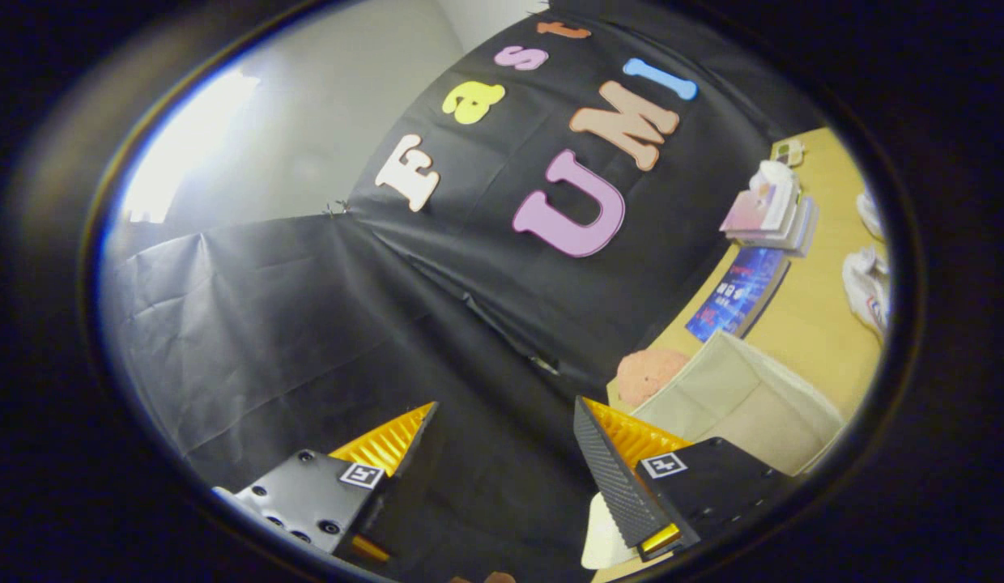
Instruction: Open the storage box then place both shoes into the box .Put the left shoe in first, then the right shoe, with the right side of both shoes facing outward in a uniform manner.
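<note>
The tongs [502, 453] are spread wide and empty, aimed at the black cloth wall. The beige fabric storage box [745, 397] sits just beside them on the pale wooden counter [810, 316], seemingly open already; the white shoes [868, 287] lie well beyond. Next comes swinging toward the left shoe.

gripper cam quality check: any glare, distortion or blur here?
Gripper view: blown-out glare on the pale wall beyond the black cloth; strong fisheye tilt and bending, so the wooden table curves; white shoes and stacked books at the rim are soft and squeezed; the gripper is sharp, jaws open, holding nothing; the beige storage box beside them is evenly lit.
</note>
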### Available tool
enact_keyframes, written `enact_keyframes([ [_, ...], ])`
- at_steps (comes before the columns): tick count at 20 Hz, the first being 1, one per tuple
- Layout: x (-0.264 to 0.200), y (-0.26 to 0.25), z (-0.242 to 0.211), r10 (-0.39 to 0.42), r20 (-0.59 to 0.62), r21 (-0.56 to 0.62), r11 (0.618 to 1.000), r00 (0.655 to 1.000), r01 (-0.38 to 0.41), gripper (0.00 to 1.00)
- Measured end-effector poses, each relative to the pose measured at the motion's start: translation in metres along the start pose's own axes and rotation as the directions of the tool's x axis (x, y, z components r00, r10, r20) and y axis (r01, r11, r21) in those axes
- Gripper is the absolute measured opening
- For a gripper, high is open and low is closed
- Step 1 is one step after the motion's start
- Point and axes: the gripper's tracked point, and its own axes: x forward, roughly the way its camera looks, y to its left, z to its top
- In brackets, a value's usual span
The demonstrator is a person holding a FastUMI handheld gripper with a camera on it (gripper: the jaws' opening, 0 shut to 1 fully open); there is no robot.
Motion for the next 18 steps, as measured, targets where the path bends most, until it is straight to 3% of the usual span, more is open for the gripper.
enact_keyframes([
  [4, -0.009, -0.049, 0.047, -0.098, -0.010, -0.188, 0.978, 0.995, 0.094, 0.99],
  [9, -0.032, -0.134, 0.099, -0.283, -0.030, -0.401, 0.882, 0.959, 0.248, 0.99],
  [14, -0.078, -0.236, 0.143, -0.525, 0.006, -0.552, 0.708, 0.851, 0.441, 1.00],
  [18, -0.118, -0.302, 0.144, -0.664, -0.015, -0.635, 0.584, 0.747, 0.506, 0.99],
])
